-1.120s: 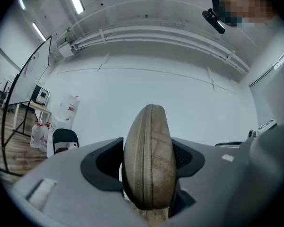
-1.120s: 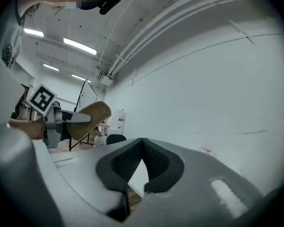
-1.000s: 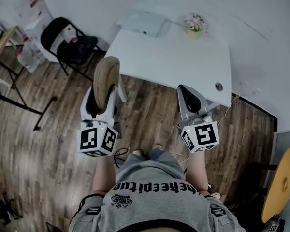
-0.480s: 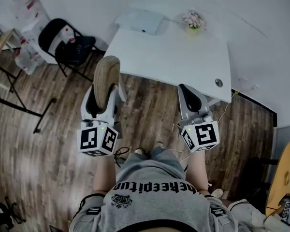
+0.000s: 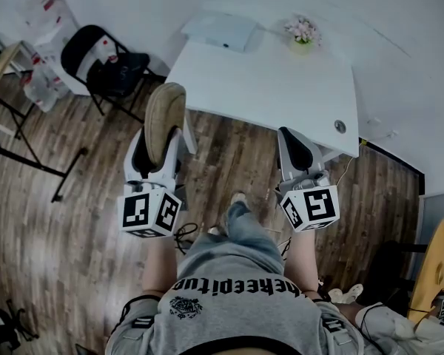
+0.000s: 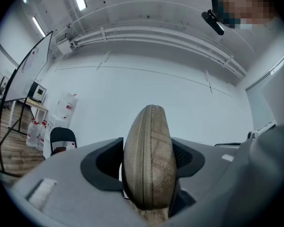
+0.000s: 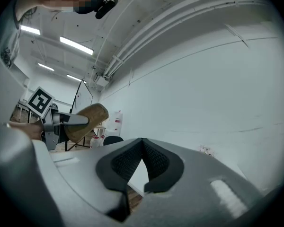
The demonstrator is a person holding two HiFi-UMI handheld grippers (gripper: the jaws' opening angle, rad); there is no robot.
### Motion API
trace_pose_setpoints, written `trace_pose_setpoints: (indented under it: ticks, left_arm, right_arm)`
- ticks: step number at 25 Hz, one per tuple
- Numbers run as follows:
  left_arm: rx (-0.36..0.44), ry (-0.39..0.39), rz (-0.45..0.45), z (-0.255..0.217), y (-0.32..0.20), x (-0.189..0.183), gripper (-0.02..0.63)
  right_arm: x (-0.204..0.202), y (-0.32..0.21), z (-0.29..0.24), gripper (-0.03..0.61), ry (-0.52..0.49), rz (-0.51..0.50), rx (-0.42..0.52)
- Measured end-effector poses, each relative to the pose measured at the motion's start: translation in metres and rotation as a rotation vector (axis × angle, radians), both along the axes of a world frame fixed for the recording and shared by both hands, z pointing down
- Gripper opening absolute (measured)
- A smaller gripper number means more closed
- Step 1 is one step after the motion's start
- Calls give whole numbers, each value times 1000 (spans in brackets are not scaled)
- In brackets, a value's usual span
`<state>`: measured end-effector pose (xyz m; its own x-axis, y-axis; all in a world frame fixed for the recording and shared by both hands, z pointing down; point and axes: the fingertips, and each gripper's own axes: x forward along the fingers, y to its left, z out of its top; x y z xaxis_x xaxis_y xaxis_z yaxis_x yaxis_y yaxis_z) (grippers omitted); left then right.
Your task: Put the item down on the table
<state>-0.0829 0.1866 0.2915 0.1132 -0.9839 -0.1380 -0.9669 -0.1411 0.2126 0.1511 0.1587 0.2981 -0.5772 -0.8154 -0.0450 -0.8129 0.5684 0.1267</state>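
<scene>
A tan oval zippered case (image 5: 165,113) stands on edge in my left gripper (image 5: 160,140), which is shut on it, held in the air over the wood floor just short of the white table (image 5: 266,87). In the left gripper view the case (image 6: 149,160) fills the gap between the dark pads of the left gripper (image 6: 150,174). My right gripper (image 5: 294,145) hangs near the table's front right edge, shut with nothing in it. In the right gripper view its pads meet at the tip (image 7: 142,148), and the case (image 7: 85,119) shows off to the left.
On the table's far end lie a flat white box (image 5: 222,32) and a small flower pot (image 5: 301,34); a cable hole (image 5: 340,126) sits near its right corner. A black folding chair (image 5: 103,65) stands left of the table, and a yellow round top (image 5: 436,272) at the right.
The person's leg has swung forward between the grippers, and the view has shifted a little toward the table. The left gripper still holds the case; the right gripper has drifted slightly right.
</scene>
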Motion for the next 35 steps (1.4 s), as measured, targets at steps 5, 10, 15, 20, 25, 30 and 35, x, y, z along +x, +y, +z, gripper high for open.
trace_pose_setpoints:
  ticks: [5, 10, 15, 20, 25, 30, 35]
  left_arm:
    - [0, 1, -14, 1, -18, -4, 293]
    - [5, 3, -37, -1, -50, -10, 293]
    - [17, 7, -58, -9, -89, -14, 293]
    - [4, 13, -72, -7, -125, -10, 288]
    - [-16, 15, -77, -5, -158, -2, 287]
    - [-16, 6, -90, -7, -182, 3, 287]
    - [-7, 2, -108, -10, -203, 10, 287]
  right_arm:
    - [-7, -24, 1, -2, -4, -22, 3]
    - [-15, -65, -1, -2, -14, -55, 9]
    - [-25, -111, -8, -2, -15, -91, 14]
    - [-27, -151, -11, -2, -22, -117, 15]
    - [-28, -187, -14, 0, -24, -148, 6]
    - [-29, -216, -15, 0, -25, -180, 11]
    - [-27, -242, -15, -2, -31, -211, 16]
